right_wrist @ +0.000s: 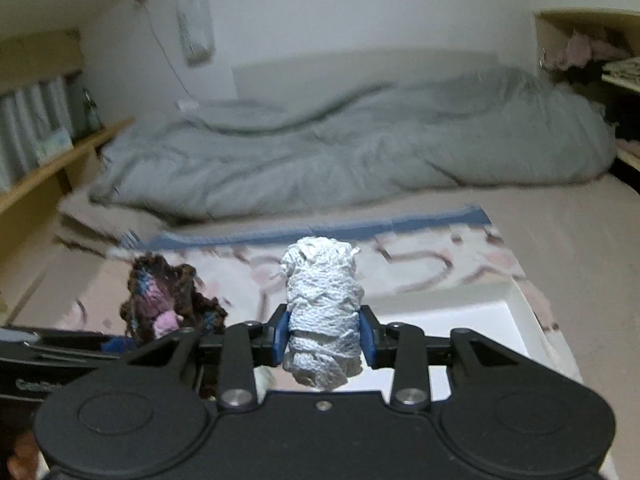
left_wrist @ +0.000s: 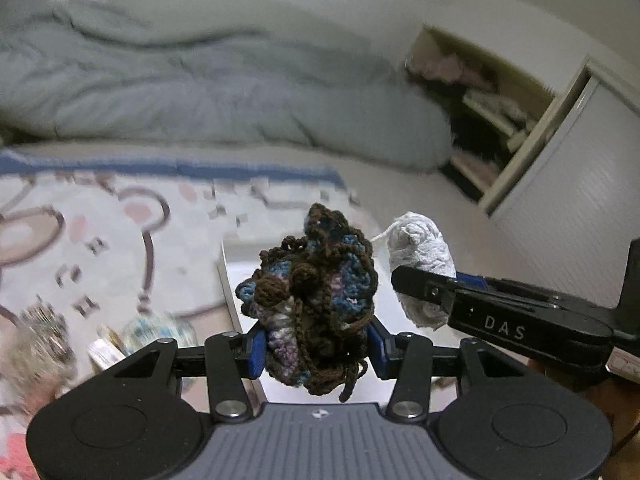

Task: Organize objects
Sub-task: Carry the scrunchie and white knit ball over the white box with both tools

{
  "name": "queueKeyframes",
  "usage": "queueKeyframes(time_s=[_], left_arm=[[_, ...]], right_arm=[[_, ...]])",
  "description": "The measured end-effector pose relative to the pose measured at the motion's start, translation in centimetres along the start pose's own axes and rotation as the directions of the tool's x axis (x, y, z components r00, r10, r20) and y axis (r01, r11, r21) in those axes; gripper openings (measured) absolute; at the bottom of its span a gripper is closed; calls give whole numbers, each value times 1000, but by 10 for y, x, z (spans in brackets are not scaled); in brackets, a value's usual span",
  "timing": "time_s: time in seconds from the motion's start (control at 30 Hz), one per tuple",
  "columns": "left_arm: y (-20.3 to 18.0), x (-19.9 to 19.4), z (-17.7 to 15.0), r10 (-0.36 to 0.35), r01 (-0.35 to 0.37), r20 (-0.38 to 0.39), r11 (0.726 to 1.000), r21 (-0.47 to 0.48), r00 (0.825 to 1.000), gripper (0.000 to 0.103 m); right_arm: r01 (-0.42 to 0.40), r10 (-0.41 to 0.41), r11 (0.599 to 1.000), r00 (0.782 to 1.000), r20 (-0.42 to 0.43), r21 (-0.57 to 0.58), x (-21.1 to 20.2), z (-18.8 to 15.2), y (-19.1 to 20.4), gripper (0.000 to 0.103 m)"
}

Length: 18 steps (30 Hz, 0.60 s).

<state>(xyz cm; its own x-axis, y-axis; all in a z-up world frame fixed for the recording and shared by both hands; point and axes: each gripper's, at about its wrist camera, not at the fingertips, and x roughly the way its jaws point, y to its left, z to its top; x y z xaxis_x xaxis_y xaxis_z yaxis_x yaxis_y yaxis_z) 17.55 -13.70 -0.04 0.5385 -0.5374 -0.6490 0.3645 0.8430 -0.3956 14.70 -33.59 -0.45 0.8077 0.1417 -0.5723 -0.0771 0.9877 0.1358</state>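
My left gripper [left_wrist: 318, 350] is shut on a crumpled brown, blue and pink crochet piece [left_wrist: 316, 300], which bulges up between the blue pads. That crochet piece [right_wrist: 160, 304] also shows at the left of the right wrist view. My right gripper [right_wrist: 325, 336] is shut on a white-and-pale-blue knitted bundle [right_wrist: 324, 316], standing upright between its pads. In the left wrist view the same bundle [left_wrist: 422, 264] sits at the right, held by the right gripper's black body [left_wrist: 520, 320]. Both loads hang above a white box [right_wrist: 480, 320].
The white box [left_wrist: 240, 272] lies on a pink patterned mat [left_wrist: 100, 248] with a blue border. Behind it is a rumpled grey duvet [right_wrist: 340, 152]. An open cupboard [left_wrist: 480, 120] with clothes stands at the right; wooden shelves [right_wrist: 48, 152] line the left. Small items [left_wrist: 120, 340] lie on the mat.
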Motion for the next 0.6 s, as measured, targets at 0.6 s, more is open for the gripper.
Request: queueKeyframes(time_s=[0.6], left_arm=[[0,109,-23,8,-1,-258,1000,28,966,49]], right_arm=[[81,-72,997,946,-316,15,78,-45,-51,37]])
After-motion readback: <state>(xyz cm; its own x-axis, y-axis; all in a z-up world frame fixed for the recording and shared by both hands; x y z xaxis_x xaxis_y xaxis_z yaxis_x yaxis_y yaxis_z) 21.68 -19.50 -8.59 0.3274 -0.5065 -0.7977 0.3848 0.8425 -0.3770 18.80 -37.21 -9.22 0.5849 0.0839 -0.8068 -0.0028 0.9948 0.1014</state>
